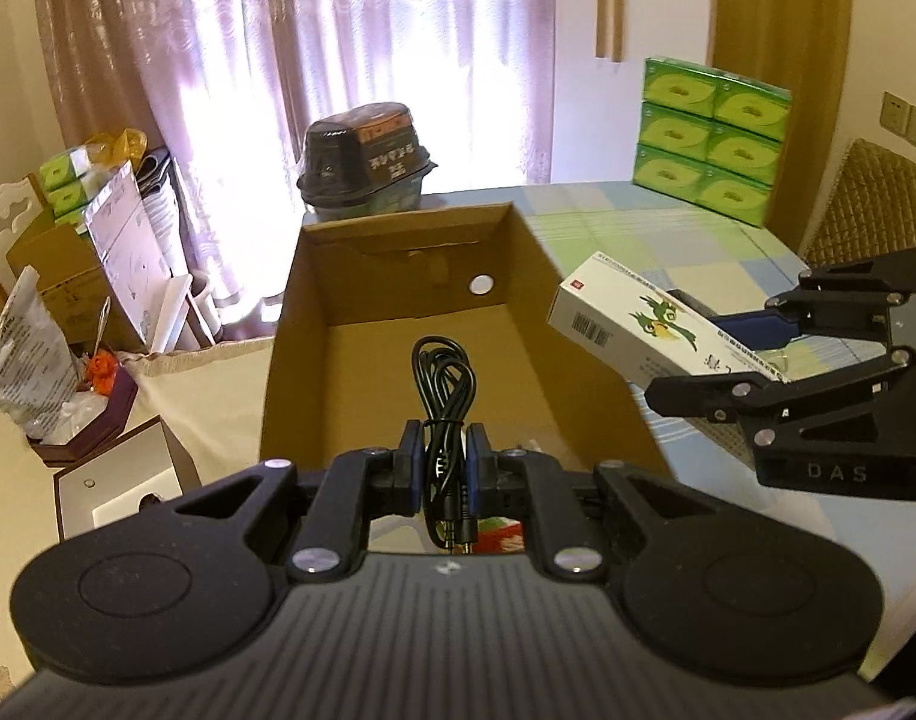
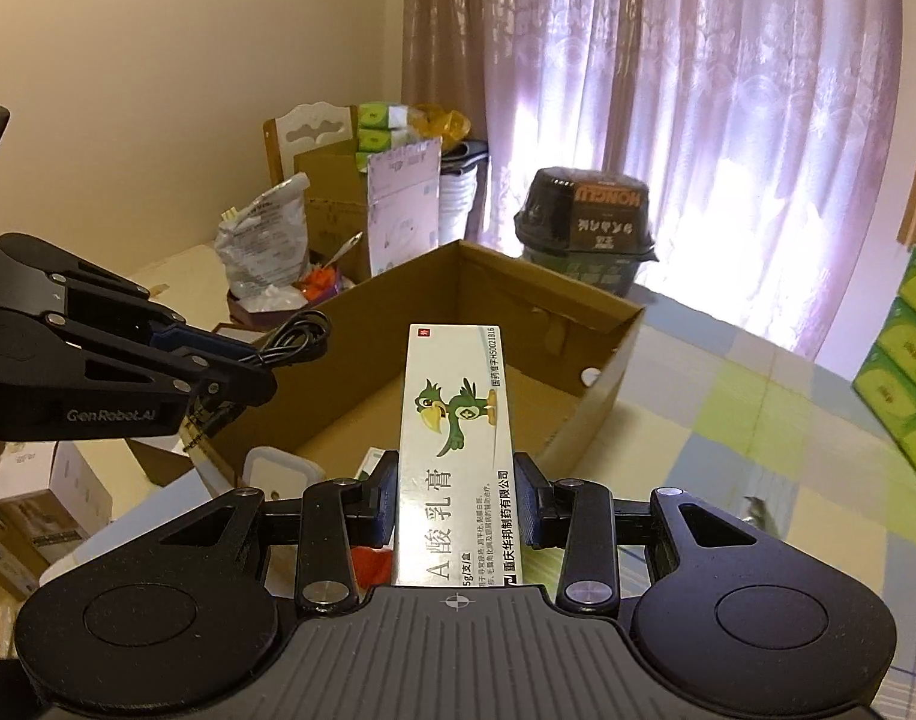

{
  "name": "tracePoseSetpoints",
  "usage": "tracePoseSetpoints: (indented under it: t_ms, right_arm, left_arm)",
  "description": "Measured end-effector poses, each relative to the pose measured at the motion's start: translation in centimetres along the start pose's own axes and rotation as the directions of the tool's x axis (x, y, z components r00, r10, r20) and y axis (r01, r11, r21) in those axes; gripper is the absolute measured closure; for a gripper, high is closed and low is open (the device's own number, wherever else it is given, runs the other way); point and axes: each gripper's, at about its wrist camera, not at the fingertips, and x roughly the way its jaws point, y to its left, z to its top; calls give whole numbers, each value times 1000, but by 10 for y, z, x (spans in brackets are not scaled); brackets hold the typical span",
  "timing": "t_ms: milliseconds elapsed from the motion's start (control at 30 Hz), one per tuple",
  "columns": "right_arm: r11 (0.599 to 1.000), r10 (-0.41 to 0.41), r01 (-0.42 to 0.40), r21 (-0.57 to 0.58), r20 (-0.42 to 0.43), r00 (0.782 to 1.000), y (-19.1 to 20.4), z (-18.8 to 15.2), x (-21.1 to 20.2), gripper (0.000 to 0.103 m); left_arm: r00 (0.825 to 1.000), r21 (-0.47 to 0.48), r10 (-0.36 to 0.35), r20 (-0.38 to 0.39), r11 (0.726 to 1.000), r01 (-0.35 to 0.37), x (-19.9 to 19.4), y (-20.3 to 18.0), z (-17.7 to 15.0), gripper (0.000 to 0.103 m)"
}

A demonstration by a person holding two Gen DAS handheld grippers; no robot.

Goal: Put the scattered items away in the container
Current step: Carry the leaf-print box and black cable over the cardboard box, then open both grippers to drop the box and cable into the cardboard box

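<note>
Now the left hand-held gripper [image 1: 444,468] pinches the black cable [image 1: 443,384] and the right hand-held gripper [image 2: 455,501] squeezes the white box [image 2: 455,438], both above the cardboard box [image 1: 314,324], ready to drop in.

- The cardboard box [image 1: 398,276] stands on the counter [image 1: 637,222].
- The coiled cable [image 1: 444,384] hangs over the box.
- The medicine carton [image 1: 625,324] is right of the box, seemingly above its rim.
- A lidded bowl [image 1: 368,150] sits behind the box.
- Stacked tissue packs [image 1: 712,138] stand far right.
</note>
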Motion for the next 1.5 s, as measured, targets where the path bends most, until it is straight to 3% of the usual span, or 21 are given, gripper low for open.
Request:
tracePoseSetpoints:
  t_ms: [367,733,1233,1500]
  right_arm:
    - [1000,6,-6,4,-35,999,1,5,44,62]
    - [1000,12,-11,20,-47,999,-1,3,58,62]
    - [998,9,-9,55,9,1000,-4,10,50,62]
    - [991,-49,45,125,28,998,-28,-9,12,62]
  left_arm:
    - [1000,-29,-13,-25,1000,12,31,20,-9,92]
    - [1000,-65,12,-13,998,-12,30,35,-19,92]
    - [1000,-84,3,-13,996,-4,24,35,-26,87]
    - [1000,-70,-27,1,997,27,12,12,-27,81]
